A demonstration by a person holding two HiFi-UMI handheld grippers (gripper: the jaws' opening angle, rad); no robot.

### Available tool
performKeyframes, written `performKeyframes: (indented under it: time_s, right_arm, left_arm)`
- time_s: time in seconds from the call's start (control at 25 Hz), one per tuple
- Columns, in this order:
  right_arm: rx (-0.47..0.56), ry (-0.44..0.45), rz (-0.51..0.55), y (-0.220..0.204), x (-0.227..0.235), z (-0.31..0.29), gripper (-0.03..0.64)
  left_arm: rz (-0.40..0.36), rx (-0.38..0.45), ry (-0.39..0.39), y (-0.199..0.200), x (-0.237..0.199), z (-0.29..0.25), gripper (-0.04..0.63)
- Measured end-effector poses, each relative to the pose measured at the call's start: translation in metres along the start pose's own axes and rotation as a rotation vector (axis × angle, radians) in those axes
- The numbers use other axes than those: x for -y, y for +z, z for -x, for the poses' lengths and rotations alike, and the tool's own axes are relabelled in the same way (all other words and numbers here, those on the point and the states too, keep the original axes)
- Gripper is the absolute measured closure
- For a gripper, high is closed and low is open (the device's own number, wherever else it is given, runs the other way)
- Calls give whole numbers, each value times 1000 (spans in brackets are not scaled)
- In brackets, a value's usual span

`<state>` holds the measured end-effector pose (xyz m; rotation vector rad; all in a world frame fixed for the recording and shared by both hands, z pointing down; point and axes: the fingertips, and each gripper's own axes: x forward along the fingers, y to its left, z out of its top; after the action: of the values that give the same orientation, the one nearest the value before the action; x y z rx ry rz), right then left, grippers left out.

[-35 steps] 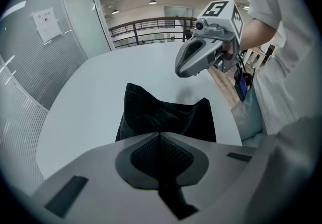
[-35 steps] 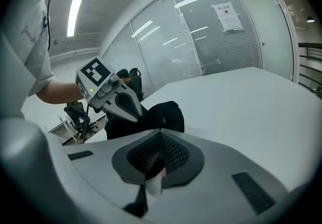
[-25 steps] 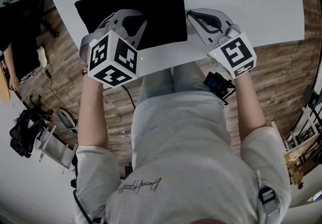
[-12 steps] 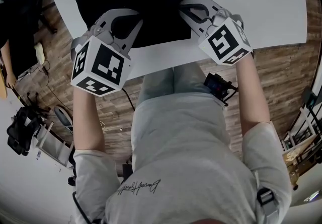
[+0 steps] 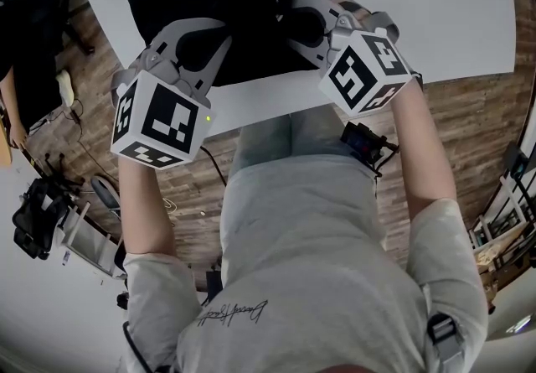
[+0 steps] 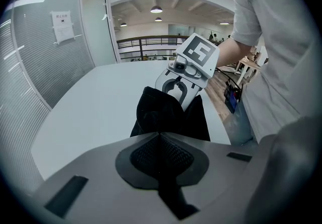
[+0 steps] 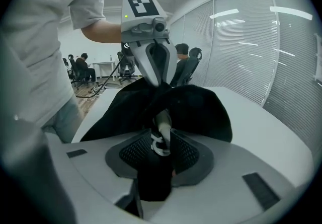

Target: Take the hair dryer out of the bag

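Pinching the black bag (image 5: 251, 2) edge, left gripper (image 6: 160, 134) clamped tight, right gripper (image 7: 161, 136) opening around bag fabric, shirt (image 5: 301, 254) script print (image 5: 233, 310) pretty unreadable

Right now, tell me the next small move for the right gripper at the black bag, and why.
Probably close the right gripper on what sits between its opening jaws: black bag fabric and a pale cord. The left gripper is shut on the bag's fabric further along, so a second grip would let the two pull the mouth open. No hair dryer shows yet.
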<state>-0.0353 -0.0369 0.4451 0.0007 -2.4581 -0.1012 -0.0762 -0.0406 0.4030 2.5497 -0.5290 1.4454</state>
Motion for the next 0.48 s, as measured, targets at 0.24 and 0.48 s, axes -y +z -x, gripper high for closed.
performKeyframes:
  time_s: [0.24,0.48]
  right_arm:
    - [-24,37,52,19,0,-19,409]
    - [-73,82,72,19,-3,-38,356]
  left_arm:
    - [4,4,3,-7,-4,9,578]
    - [23,6,7,-10,-4,9,578]
